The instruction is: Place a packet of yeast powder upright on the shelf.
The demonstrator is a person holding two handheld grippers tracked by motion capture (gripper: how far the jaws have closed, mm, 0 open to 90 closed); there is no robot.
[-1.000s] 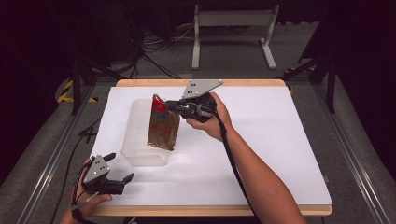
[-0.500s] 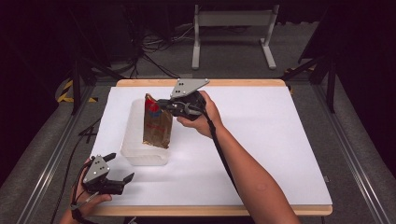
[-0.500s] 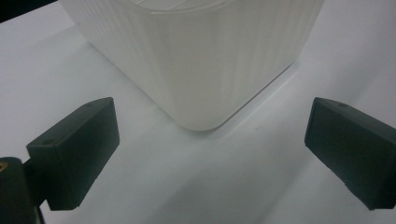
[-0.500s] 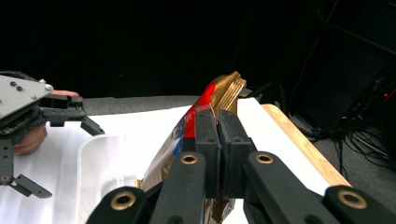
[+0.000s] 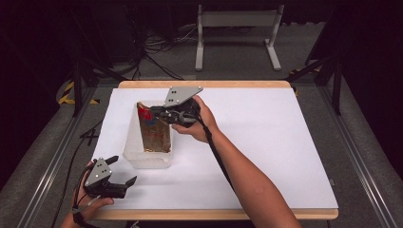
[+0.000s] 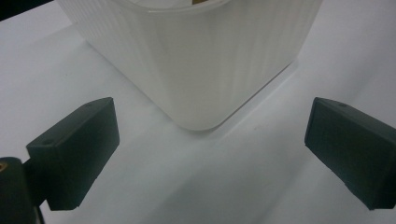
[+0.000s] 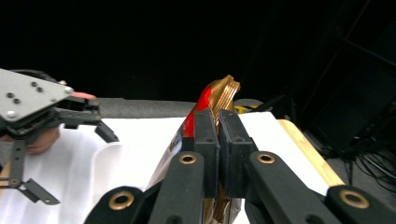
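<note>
A gold-brown snack bag (image 5: 155, 134) with a red top stands tilted inside a white ribbed bin (image 5: 133, 153) on the table's left half. My right gripper (image 5: 152, 114) is shut on the bag's upper edge, over the bin's far end. In the right gripper view the two jaws pinch the bag's crimped gold and red edge (image 7: 223, 92), my right gripper (image 7: 218, 122) closed tight around it. My left gripper (image 5: 124, 169) rests open at the table's front left corner. In the left gripper view, my left gripper (image 6: 210, 149) stands wide apart, facing a rounded corner of the bin (image 6: 196, 60).
White paper (image 5: 266, 137) covers the wooden table, bare to the right of the bin. A white metal stand (image 5: 235, 28) and cables sit on the floor beyond the far edge. The left gripper (image 7: 56, 114) and its hand also appear at the left of the right gripper view.
My right gripper has carried the bag leftward and down into the bin. The left gripper has stayed put.
</note>
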